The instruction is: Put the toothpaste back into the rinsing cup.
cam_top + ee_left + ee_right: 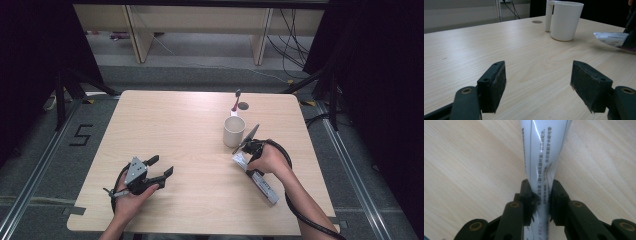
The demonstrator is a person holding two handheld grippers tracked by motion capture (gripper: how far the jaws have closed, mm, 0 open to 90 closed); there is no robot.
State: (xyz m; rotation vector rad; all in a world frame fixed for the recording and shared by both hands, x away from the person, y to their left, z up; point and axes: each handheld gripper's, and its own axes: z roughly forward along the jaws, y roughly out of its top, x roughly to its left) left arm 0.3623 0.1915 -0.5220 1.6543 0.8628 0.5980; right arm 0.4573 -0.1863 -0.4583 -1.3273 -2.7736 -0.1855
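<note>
Right tongs (541,202) clamp the white tube (544,157) near the desk's (200,125) right edge, left tongs (537,82) gape idle; judged next: lifting it toward the cup (234,131).

A black numeral "5" (81,135) is marked on the floor left of the table. The white tube (545,157) carries small Chinese print, too blurred to read.

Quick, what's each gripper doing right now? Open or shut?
Left gripper: open, holding nothing, above the table.
Right gripper: shut on the tube.
</note>
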